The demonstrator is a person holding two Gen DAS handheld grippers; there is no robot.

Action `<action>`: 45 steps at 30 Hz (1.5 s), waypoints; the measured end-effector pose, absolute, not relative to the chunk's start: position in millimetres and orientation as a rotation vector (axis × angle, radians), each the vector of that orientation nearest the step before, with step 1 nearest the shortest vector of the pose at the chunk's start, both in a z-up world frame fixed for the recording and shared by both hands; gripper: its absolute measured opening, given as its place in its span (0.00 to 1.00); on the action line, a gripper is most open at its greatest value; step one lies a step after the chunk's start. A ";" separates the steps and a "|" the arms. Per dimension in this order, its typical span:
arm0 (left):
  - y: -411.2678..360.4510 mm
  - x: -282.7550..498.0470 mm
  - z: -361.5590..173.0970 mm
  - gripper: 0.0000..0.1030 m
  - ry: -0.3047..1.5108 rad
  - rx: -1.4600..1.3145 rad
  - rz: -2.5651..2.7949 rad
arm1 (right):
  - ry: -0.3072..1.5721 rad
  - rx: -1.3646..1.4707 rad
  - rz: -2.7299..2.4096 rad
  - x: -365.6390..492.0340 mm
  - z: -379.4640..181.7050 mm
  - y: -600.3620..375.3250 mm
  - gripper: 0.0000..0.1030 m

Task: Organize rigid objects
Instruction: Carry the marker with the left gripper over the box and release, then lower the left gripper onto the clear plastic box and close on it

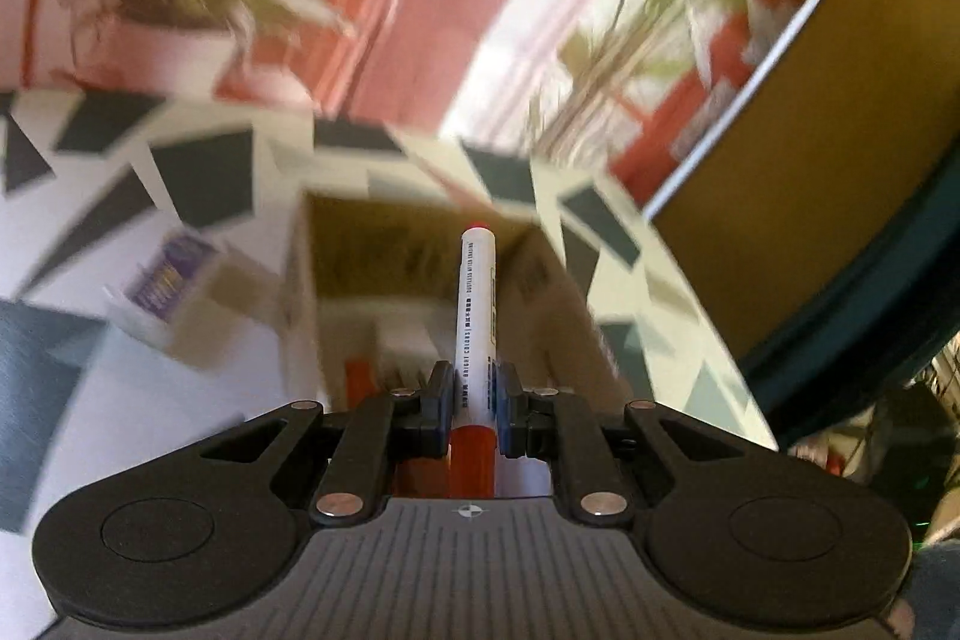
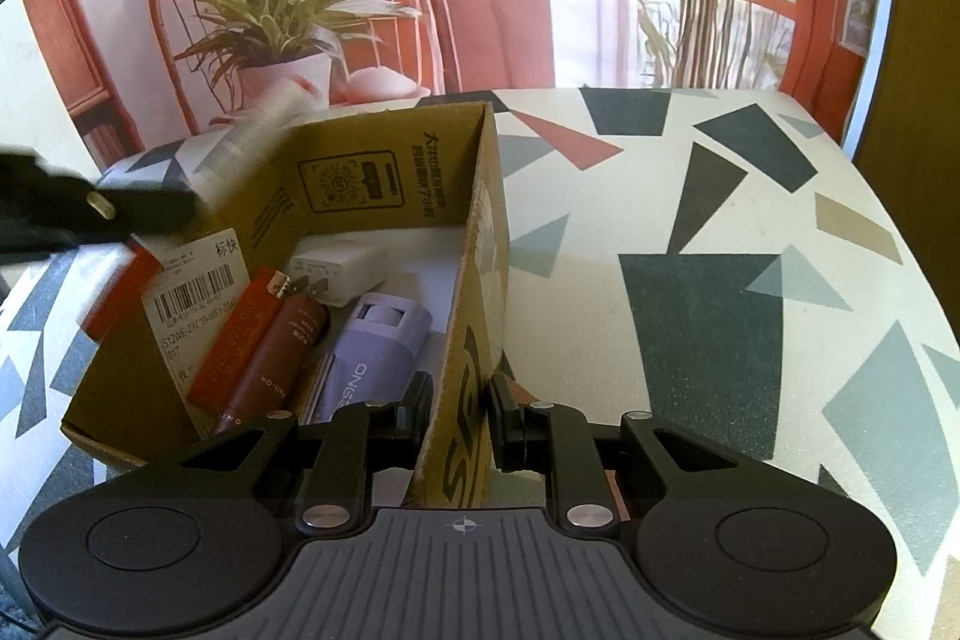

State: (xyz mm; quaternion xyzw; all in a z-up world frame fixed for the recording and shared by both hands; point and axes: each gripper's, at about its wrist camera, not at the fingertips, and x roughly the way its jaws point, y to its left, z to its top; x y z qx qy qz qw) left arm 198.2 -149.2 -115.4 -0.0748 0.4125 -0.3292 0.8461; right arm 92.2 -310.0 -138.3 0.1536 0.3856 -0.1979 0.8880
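My left gripper (image 1: 474,388) is shut on a white marker (image 1: 476,292) with a red cap, which points forward over an open cardboard box (image 1: 360,244). In the right wrist view that gripper (image 2: 174,208) and the marker (image 2: 264,130) are a blur at the box's left side. My right gripper (image 2: 462,400) is shut on the box's right wall (image 2: 480,250), one finger inside and one outside. In the box lie an orange carton (image 2: 237,340), a brown roll-on tube (image 2: 276,358), a white charger (image 2: 342,271) and a purple device (image 2: 372,352).
The box stands on a table with a geometric-patterned cloth (image 2: 720,280). A small white box with a purple label (image 1: 174,280) lies left of the cardboard box. Behind the table are a potted plant (image 2: 282,22) and a chair. A round brown-edged panel (image 1: 810,160) rises at the right.
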 end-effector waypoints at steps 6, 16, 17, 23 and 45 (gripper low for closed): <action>-163.6 205.3 -132.7 0.15 0.933 -0.157 -0.713 | 0.797 0.325 -0.406 92.4 -139.1 -310.1 0.19; -139.2 205.2 -102.9 0.55 0.727 -0.064 -0.642 | 0.798 0.323 -0.405 92.7 -139.1 -309.4 0.18; -133.4 207.2 -99.9 0.56 0.708 -0.054 -0.620 | 0.798 0.324 -0.405 92.5 -139.2 -309.7 0.19; -84.1 245.0 -110.4 0.60 0.702 -0.113 -0.441 | 0.798 0.323 -0.405 92.6 -139.2 -309.6 0.19; -89.5 314.4 -185.9 0.87 0.736 0.063 -0.425 | 0.799 0.324 -0.405 93.0 -139.9 -309.1 0.19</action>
